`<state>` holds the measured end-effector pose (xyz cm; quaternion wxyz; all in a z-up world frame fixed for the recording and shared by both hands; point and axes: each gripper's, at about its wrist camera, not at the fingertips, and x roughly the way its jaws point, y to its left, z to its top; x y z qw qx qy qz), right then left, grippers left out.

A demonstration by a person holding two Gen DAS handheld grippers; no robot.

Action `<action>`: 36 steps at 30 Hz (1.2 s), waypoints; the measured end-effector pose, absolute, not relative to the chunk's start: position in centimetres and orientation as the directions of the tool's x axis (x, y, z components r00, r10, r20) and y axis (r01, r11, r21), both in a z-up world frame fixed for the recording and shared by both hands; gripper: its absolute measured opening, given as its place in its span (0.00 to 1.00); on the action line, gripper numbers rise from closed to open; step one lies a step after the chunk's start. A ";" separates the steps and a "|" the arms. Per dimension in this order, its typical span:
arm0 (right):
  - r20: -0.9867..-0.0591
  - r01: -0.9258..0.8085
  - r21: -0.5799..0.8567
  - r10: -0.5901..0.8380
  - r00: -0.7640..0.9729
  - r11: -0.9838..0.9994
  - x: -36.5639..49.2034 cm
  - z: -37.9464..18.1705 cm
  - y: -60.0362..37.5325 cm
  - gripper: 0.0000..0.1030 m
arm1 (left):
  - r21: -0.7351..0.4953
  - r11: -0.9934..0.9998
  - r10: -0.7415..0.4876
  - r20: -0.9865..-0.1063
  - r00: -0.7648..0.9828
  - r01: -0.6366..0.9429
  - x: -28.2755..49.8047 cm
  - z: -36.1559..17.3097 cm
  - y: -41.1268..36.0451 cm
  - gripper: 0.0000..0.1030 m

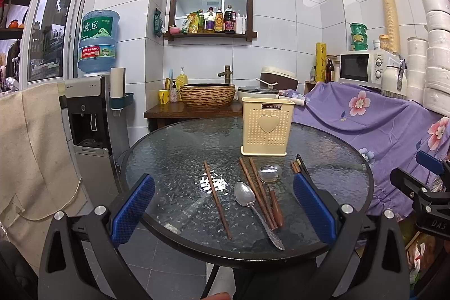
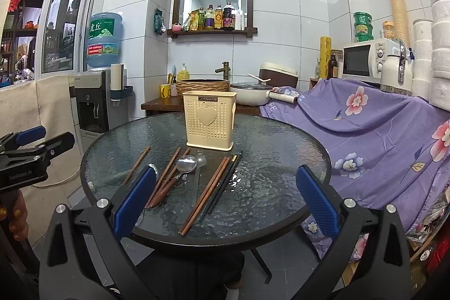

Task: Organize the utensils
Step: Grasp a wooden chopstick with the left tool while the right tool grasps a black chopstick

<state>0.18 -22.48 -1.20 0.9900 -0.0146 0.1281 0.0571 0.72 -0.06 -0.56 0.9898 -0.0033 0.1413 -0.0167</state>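
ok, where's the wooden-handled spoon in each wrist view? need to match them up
Left wrist: the wooden-handled spoon lies right of centre on the glass table, its bowl toward the cream utensil holder, beside a chopstick pair.
Right wrist: the same spoon sits left of centre, just right of the left finger.
Shared landmark: the utensil holder with the heart on its front.

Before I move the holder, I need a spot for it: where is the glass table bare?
Bare glass lies left of the single chopstick, toward the table rim, and right of the black chopsticks. It is crowded in front of the cream utensil holder, where spoons and chopsticks lie together.
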 end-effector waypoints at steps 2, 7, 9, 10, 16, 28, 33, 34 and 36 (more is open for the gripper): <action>-0.259 -0.119 -0.020 0.110 0.960 0.993 0.5 -1.2 -22.4 0.95 | -0.020 0.999 -0.038 -0.288 0.957 0.034 1.1 -0.7 0.2 0.94; -0.335 -0.119 -0.018 0.106 0.936 0.993 3.2 -1.9 -22.6 0.95 | -0.072 0.997 -0.038 -0.436 0.899 0.008 5.1 -1.6 1.8 0.94; -0.402 -0.115 -0.021 0.097 0.910 0.993 5.3 -2.6 -22.8 0.95 | -0.085 0.996 -0.032 -0.503 0.864 -0.012 7.5 -2.3 2.7 0.94; -0.429 -0.114 -0.015 0.096 0.898 0.993 6.3 -2.9 -22.9 0.95 | -0.092 0.996 -0.034 -0.541 0.840 -0.018 8.9 -2.6 3.2 0.94; -0.556 -0.115 0.034 0.114 0.823 0.993 12.1 -4.6 -23.7 0.89 | -0.075 0.997 -0.031 -0.623 0.781 -0.021 14.4 -4.2 4.7 0.74; -0.716 -0.063 0.127 0.136 0.685 0.990 23.8 -6.9 -24.7 0.45 | -0.092 0.996 -0.073 -0.738 0.671 0.007 23.7 -6.6 5.4 0.41; -0.758 -0.036 0.125 0.119 0.641 0.992 27.4 -8.2 -23.9 0.36 | -0.081 0.997 -0.062 -0.762 0.645 0.000 25.9 -7.4 5.2 0.36; -0.764 -0.036 0.126 0.120 0.634 0.991 27.8 -8.4 -23.7 0.36 | -0.085 0.996 -0.066 -0.764 0.642 0.000 26.1 -7.5 5.2 0.36; -0.778 -0.032 0.117 0.112 0.618 0.993 28.7 -8.9 -23.2 0.35 | -0.084 0.996 -0.068 -0.766 0.639 0.004 26.5 -7.5 5.0 0.36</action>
